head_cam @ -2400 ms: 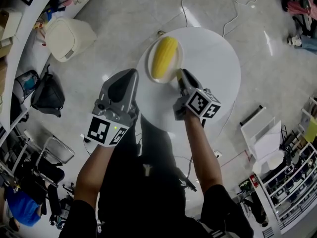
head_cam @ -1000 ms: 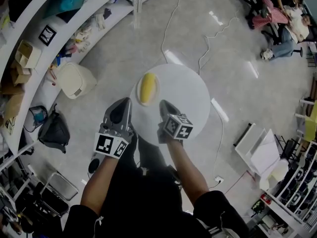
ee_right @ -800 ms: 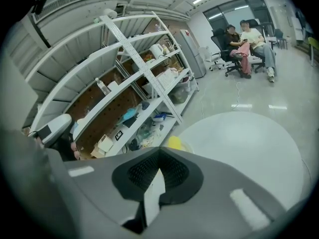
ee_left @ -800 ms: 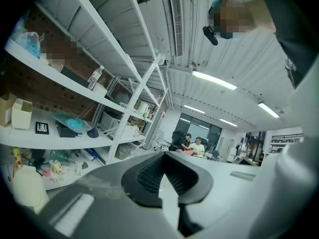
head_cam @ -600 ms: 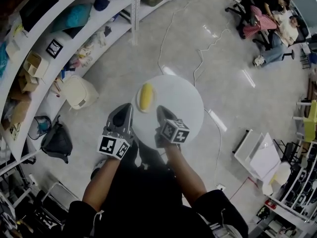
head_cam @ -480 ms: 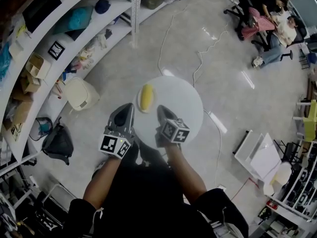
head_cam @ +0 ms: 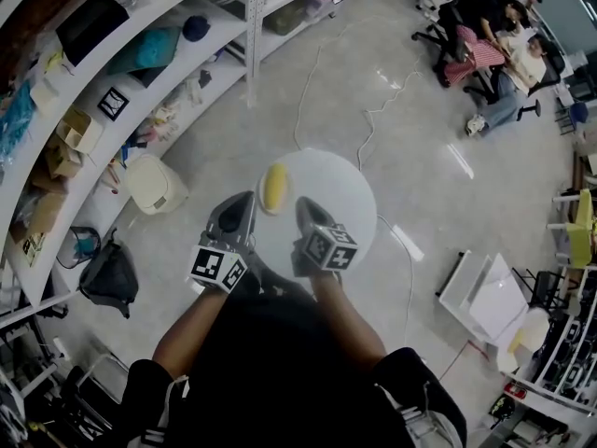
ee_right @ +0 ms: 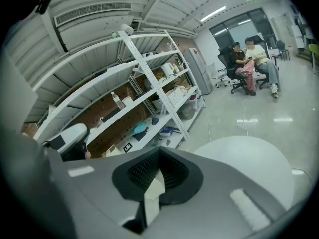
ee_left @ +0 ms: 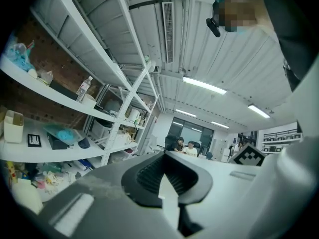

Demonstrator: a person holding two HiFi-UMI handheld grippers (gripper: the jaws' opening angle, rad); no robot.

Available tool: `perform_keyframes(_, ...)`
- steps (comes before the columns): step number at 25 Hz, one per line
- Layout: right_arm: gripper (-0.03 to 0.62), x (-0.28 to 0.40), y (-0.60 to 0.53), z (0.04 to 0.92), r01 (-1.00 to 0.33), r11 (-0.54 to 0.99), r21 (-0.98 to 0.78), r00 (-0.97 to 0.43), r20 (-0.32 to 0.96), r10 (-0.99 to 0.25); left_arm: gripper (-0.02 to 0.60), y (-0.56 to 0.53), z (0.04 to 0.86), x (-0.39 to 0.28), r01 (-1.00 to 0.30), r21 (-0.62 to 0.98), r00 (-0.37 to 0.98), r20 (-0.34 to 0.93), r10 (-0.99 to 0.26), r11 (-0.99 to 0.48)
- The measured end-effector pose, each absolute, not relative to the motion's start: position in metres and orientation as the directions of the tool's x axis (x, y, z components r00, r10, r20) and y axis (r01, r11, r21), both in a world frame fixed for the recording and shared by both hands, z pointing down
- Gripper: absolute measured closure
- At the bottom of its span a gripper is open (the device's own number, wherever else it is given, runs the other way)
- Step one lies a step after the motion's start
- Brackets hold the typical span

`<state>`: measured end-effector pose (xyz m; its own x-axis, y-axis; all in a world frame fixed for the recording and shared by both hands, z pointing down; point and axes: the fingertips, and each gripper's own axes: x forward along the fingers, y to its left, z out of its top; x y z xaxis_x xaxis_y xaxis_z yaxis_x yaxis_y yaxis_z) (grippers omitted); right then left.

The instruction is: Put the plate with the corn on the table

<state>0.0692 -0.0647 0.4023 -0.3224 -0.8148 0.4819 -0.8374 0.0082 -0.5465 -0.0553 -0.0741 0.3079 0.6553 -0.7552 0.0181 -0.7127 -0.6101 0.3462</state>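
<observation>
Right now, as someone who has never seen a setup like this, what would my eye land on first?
The bright yellow corn stands out most, lying on a plate near the left edge of the round white table, seen from above. Just below it, the left gripper and the right gripper point towards the table, each with jaws together and holding nothing. Long white shelves crowded with odds and ends curve across the upper left.

The right gripper (head_cam: 304,204) is withdrawing from the plate (head_cam: 271,212); the table (head_cam: 343,192) is receding as the viewpoint is rising.
</observation>
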Motion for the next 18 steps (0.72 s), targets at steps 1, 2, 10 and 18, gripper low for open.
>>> perform_keyframes(1, 0.585, 0.069, -0.064, 0.397, -0.842, 0.015, -0.540, -0.319, 0.475, -0.820, 0.577, -0.074, 0.306, -0.055, -0.711, 0.343, 0.657, 0.014, -0.753, -0.614)
perform_keyframes(2, 0.585, 0.068, -0.063, 0.392, -0.843, 0.020, -0.538, -0.318, 0.468, -0.825, 0.577, -0.074, 0.304, -0.055, -0.709, 0.342, 0.659, 0.011, -0.752, -0.617)
perform_keyframes(10, 0.586, 0.065, -0.047, 0.375, -0.862, 0.075, -0.501, -0.324, 0.431, -0.842, 0.577, -0.066, 0.300, -0.056, -0.704, 0.337, 0.664, 0.002, -0.747, -0.625)
perform_keyframes(18, 0.586, 0.070, -0.045, 0.366, -0.872, 0.099, -0.479, -0.321, 0.407, -0.855, 0.577, -0.065, 0.300, -0.055, -0.704, 0.341, 0.662, -0.003, -0.749, -0.623)
